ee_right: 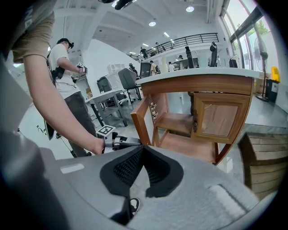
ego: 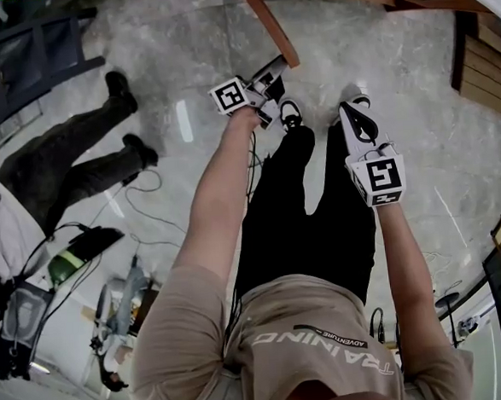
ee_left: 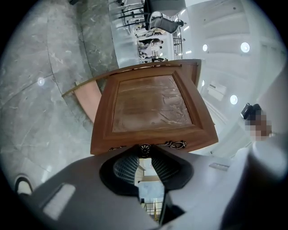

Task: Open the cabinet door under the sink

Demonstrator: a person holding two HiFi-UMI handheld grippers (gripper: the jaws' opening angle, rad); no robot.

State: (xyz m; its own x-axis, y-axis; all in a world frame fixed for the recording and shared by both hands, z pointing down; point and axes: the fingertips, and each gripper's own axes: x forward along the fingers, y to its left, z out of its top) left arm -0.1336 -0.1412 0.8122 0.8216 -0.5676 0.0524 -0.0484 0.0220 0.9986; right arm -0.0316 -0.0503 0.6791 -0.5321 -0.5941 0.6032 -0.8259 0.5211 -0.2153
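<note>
Two grippers: one in each hand, both held out in front of the person, above the grey stone floor [ego: 180, 54].
Left gripper [ee_left: 145, 155]: jaws partly apart, pads clamped on the round door knob [ee_left: 145, 149] right at their tips.
Right gripper [ee_right: 143, 150]: jaw tips together with nothing between them. It sits to the right of the open door and touches nothing.
Cabinet door [ee_left: 150, 108]: the left-hand door of the wooden cabinet [ee_right: 234, 85], swung well out from the front toward the person.
Door axis: long axis upright. The right gripper view shows the door almost edge-on, with the hinge side far and the knob edge near.
Door top edge [ego: 269, 24]: in the head view it runs from far to near and ends at the left gripper.
Door face: a framed panel with a glossy centre. Scrolled metal trim [ee_left: 176, 144] sits just beside the knob.
Right-hand door [ee_right: 221, 119]: shut, flush with the cabinet front.
Inside: a wooden shelf [ee_right: 175, 122] shows behind the open door.
Countertop [ee_right: 198, 72]: white, on top of the cabinet.
Bystander [ee_right: 67, 76]: stands far left, well apart from the cabinet.
</note>
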